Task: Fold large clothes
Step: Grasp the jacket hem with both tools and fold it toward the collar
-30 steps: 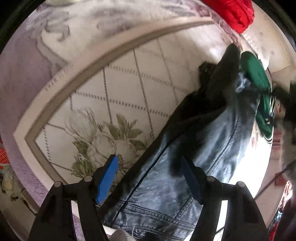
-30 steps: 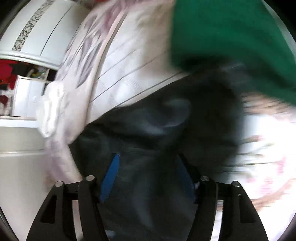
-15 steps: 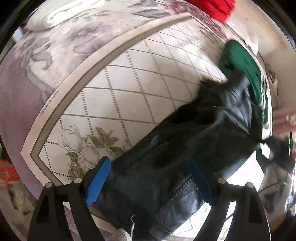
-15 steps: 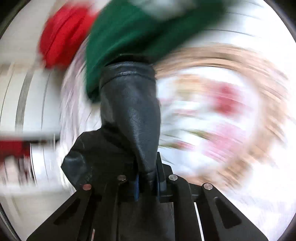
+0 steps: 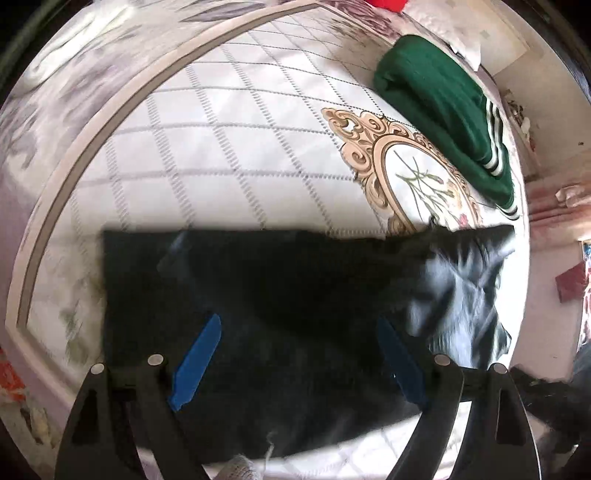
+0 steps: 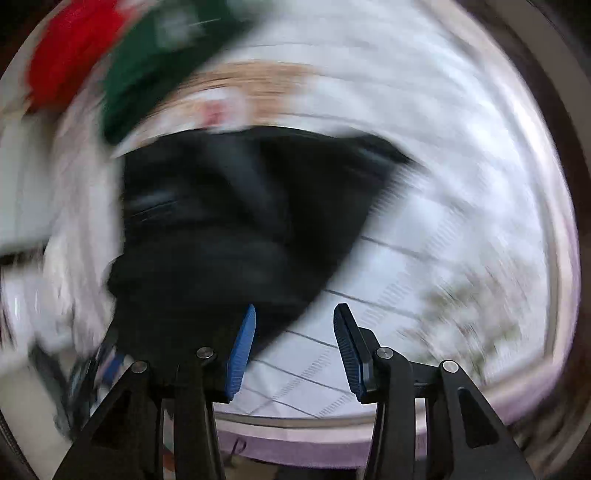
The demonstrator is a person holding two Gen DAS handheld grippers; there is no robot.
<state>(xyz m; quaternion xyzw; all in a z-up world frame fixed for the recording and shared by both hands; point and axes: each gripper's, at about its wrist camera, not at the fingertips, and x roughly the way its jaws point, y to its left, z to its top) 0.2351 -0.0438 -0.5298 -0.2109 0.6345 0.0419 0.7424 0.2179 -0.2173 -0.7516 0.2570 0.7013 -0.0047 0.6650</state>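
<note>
No readable writing anywhere, folks, no label or brand to be made out on either garment. Over to the left tool [image 5: 299, 358]: blue pads spread wide apart, nothing between them, hovering just over the black leather jacket [image 5: 280, 306], which lies in a broad dark slab across the quilted bedspread [image 5: 207, 140]. Its right-hand part is smeared with blur. The right tool [image 6: 291, 347] has its pads parted too, empty, the left pad just at the jacket's [image 6: 236, 221] near edge; whether it touches, I cannot tell through the blur. Half a second ago that right tool was clamped tight on a jacket sleeve, so it has let go! And the jacket, slanting across the bed a moment back, now lies squared up with a straight top edge. Beyond it, well apart, rests the folded green sweater [image 5: 447, 110] with white stripes, and a scrap of red cloth [image 5: 388, 3] at the far edge.
</note>
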